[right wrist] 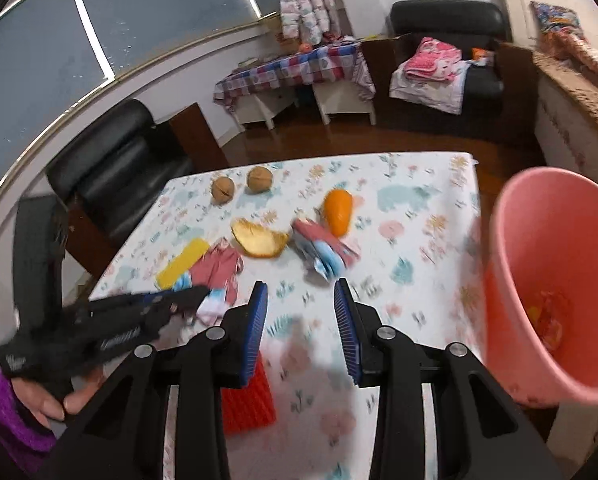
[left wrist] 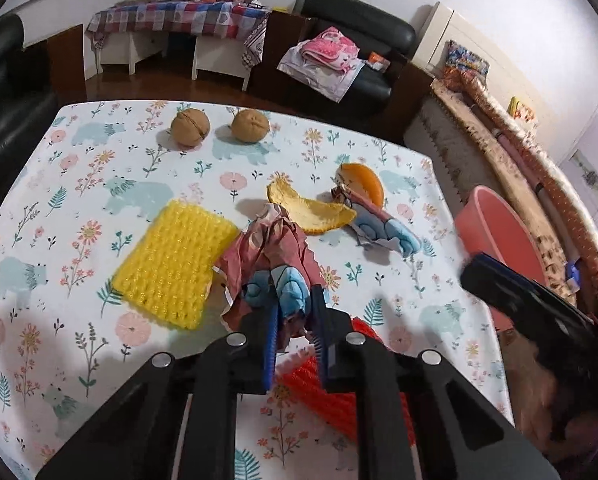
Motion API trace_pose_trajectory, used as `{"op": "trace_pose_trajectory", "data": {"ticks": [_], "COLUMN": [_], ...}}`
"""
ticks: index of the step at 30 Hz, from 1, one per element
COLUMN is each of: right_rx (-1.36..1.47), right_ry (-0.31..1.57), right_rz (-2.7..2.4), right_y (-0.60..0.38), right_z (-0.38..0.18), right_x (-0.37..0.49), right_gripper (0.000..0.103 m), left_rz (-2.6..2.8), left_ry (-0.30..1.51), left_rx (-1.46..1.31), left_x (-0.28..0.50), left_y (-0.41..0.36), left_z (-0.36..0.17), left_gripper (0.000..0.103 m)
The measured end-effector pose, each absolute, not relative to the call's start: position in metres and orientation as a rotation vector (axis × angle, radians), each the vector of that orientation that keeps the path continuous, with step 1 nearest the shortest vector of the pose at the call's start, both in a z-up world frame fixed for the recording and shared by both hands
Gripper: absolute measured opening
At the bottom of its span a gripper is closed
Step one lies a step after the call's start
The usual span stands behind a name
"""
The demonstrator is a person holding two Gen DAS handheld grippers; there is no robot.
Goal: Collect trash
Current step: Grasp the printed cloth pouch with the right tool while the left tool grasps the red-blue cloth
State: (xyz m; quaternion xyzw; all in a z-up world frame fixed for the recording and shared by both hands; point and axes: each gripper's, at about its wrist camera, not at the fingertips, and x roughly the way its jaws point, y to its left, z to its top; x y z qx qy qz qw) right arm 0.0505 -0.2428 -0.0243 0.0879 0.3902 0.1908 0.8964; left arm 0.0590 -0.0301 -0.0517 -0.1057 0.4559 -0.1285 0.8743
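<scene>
Left wrist view: the left claw [left wrist: 295, 312] is clamped on a crumpled wrapper [left wrist: 275, 256]; ahead of it on the surface [left wrist: 39, 184] lie orange peel [left wrist: 311, 212] and a second wrapper [left wrist: 383, 228]. Right wrist view, blurred: the right claw [right wrist: 301, 312] stands apart and empty, the pink bin [right wrist: 555, 280] to its right apparently already holding some scraps, so most collecting remains.

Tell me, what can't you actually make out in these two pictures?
- Red mesh pad: largely hidden under the left gripper in the left wrist view, and under the right gripper in the right wrist view.
- Pink bin: its contents are a blurred yellow-orange smear in the right wrist view; in the left view only its rim shows.
- Crumpled wrapper: its near end is covered by the left gripper's fingers.
</scene>
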Motion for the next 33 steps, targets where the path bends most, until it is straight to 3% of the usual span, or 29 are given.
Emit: {"op": "trace_pose_trajectory", "data": {"ticks": [3,5,19,23,33], "right_rx": [0.136,0.106,-0.009,0.01,0.134], "right_ry": [0.814,0.821,0.903,0.928,0.904], "right_rz": [0.4,0.396,0.374,0.364,0.373], "right_y": [-0.236,-0.232,-0.216,-0.22,-0.234], "right_z": [-0.023,-0.025,-0.055,-0.061,-0.055], "right_x": [0.067,0.078,0.11,0.109,0.073], "right_gripper": [0.036,0.046,0.046,0.023,0.017], "left_rz": [-0.282,-0.284,-0.273,-0.276,-0.286], "left_ry": [0.925,0.907,0.907,0.903,0.889], "left_rx": [-0.255,-0.267,-0.297,-0.296,-0.284], "left_x": [0.054,0.05,0.048,0.047,0.038], "left_y": [-0.018,-0.011,0.009,0.009,0.001], "left_z": [-0.044,-0.04,-0.043,-0.043,-0.033], "left_gripper": [0.014,0.014,0.014,0.014,0.014]}}
